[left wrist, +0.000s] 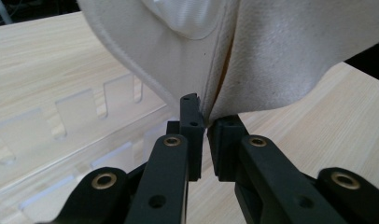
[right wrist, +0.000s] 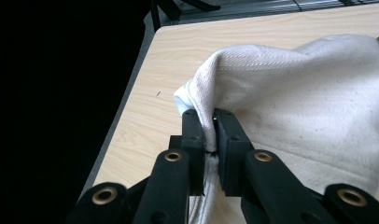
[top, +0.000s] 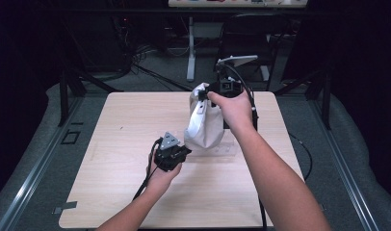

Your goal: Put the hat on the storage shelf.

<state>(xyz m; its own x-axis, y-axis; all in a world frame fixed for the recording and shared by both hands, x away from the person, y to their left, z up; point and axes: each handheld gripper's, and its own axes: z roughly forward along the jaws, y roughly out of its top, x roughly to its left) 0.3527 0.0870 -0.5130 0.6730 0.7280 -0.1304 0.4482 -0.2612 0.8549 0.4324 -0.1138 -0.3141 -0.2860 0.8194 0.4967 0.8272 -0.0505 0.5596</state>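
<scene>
White cloth bag held up over the tabletop

The cloth bag (top: 204, 122) is off-white, made of thick woven fabric with stitched seams, and it looks soft and a little wrinkled. In the high view it is in the centre of the frame, slightly to the right, hanging long from top to bottom. Its upper end is lifted high and its lower end comes down close to the light wooden tabletop (top: 116, 144). In the left gripper view the fabric (left wrist: 253, 51) fills the upper part of the frame, with a lighter fold at the top.
</scene>
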